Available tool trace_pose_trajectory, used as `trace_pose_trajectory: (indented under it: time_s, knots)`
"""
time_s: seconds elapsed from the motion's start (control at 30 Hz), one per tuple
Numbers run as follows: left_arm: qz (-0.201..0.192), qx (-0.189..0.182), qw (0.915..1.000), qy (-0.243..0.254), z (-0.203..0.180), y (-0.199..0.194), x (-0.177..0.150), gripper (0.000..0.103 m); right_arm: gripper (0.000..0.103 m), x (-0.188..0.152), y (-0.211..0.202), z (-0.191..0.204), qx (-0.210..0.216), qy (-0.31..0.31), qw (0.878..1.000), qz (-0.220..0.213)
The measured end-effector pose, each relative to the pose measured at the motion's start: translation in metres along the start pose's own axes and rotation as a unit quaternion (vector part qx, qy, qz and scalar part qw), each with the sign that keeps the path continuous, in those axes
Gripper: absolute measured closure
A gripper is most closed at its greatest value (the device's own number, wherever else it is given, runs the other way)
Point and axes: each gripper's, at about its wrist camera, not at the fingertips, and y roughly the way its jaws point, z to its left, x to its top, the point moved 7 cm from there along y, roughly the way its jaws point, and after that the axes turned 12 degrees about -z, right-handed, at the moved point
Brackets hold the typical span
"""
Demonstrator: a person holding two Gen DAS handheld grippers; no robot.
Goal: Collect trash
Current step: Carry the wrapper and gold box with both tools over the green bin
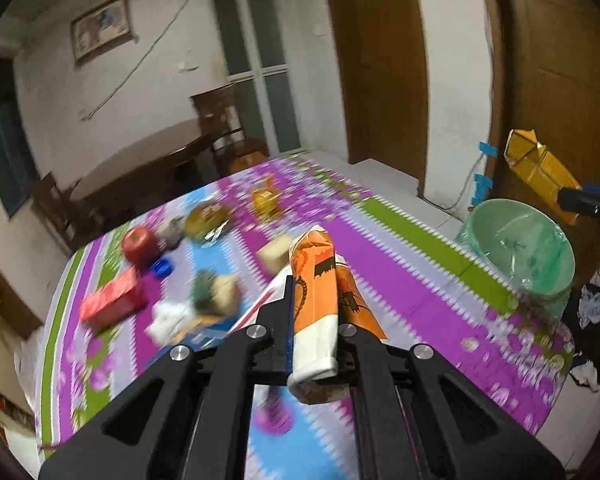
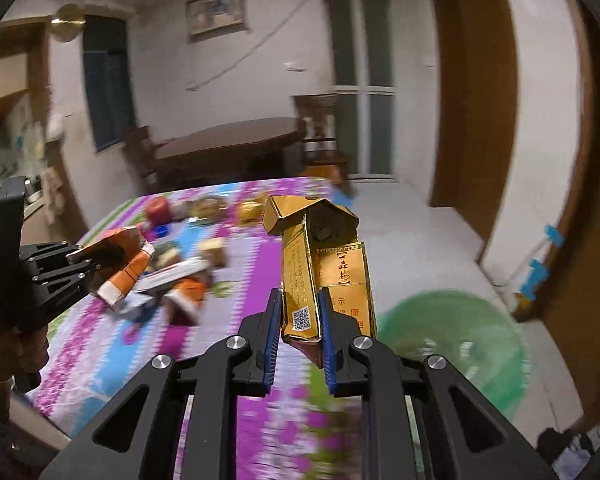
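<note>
Two packs up in the air, one per hand! The orange pack [image 1: 316, 280] is pinched in the left gripper [image 1: 314, 316], its jaws clamped on the lower half, over the table [image 1: 400, 264]. The gold pack [image 2: 324, 268], lid flapped open, is squeezed in the right gripper [image 2: 300, 316] near its base, close to the green bin [image 2: 452, 344] beside the table. Both are empty-looking cardboard: light, easily crushed, a bit glossy, so I'd say the flat side faces are the place to hold. The count: two packs held, one bin, and on the cloth one red apple [image 1: 138, 242], one red box [image 1: 114, 302], one blue cap [image 1: 162, 267], plus several blurred wrappers I can't number.
</note>
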Motion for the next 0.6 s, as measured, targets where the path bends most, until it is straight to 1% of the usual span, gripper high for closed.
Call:
trace_pose_trajectory:
  time_s: [0.07, 0.1, 0.13, 0.2, 0.3, 0.4, 0.43, 0.6]
  knots:
    - [-0.001, -0.014, 0.9998, 0.011, -0.024, 0.013, 0.010, 0.099, 0.083, 0.003, -0.005, -0.027, -0.027, 0.002, 1.000, -0.003]
    - [-0.001, -0.019, 0.9997, 0.015, -0.031, 0.018, 0.014, 0.099, 0.083, 0.005, -0.007, -0.044, -0.040, 0.006, 0.999, -0.001]
    - [-0.002, -0.025, 0.9995, 0.022, -0.040, 0.024, 0.018, 0.099, 0.083, 0.004, -0.009, -0.052, -0.047, 0.008, 0.999, 0.000]
    - [-0.004, -0.036, 0.9986, 0.038, -0.065, 0.037, 0.028, 0.099, 0.083, 0.002, -0.014, -0.083, -0.075, 0.012, 0.997, 0.006]
    - [-0.012, -0.040, 0.9974, 0.059, -0.091, 0.050, 0.041, 0.099, 0.083, -0.004, -0.019, -0.118, -0.108, 0.020, 0.994, 0.019]
    - [-0.015, -0.055, 0.9960, 0.069, -0.118, 0.061, 0.049, 0.099, 0.083, -0.013, -0.023, -0.143, -0.131, 0.022, 0.991, 0.031]
    - [-0.017, -0.058, 0.9955, 0.073, -0.125, 0.064, 0.051, 0.099, 0.083, -0.016, -0.022, -0.143, -0.135, 0.024, 0.990, 0.035]
    - [-0.019, -0.075, 0.9928, 0.092, -0.162, 0.079, 0.055, 0.099, 0.083, -0.027, -0.023, -0.174, -0.156, 0.036, 0.986, 0.049]
